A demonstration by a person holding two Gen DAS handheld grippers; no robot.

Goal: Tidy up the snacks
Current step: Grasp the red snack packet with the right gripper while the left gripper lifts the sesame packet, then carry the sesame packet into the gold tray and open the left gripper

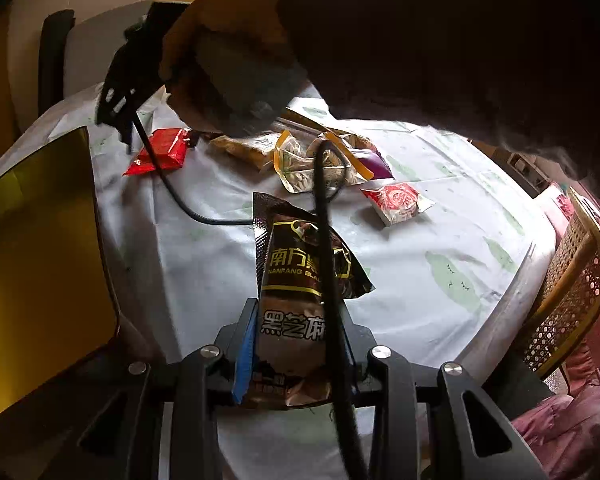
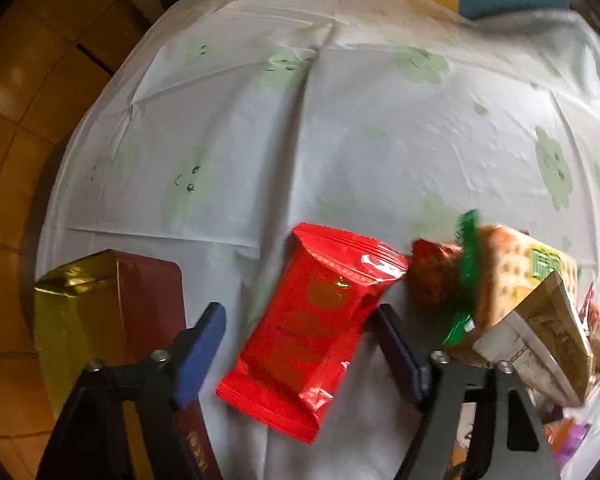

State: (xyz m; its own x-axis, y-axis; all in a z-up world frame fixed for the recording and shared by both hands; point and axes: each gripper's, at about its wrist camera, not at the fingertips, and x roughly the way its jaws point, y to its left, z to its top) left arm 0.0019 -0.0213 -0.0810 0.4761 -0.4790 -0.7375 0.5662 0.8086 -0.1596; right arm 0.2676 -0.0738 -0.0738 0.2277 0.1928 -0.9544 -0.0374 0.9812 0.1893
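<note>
At the far left of your table sits a gold box [image 2: 76, 312] with a dark red inner face; what it holds does not show. Just right of the box, your right gripper [image 2: 300, 332] stands over a red packet [image 2: 316, 328] that lies flat on the white cloth [image 2: 340, 120], its long axis running from the lower left up to the right, crimped ends at both tips; the blue pads [image 2: 204, 336] sit spread on either side of it and do not press it. Right of the red packet lies a heap of other snacks [image 2: 516, 280], blurred. In the left wrist view, well apart from the box [image 1: 40, 260], your left gripper [image 1: 296, 344] is clamped on a brown sachet [image 1: 300, 280] with gold-edged lettering, held above the cloth and pointing away from the fingers toward the heap.
</note>
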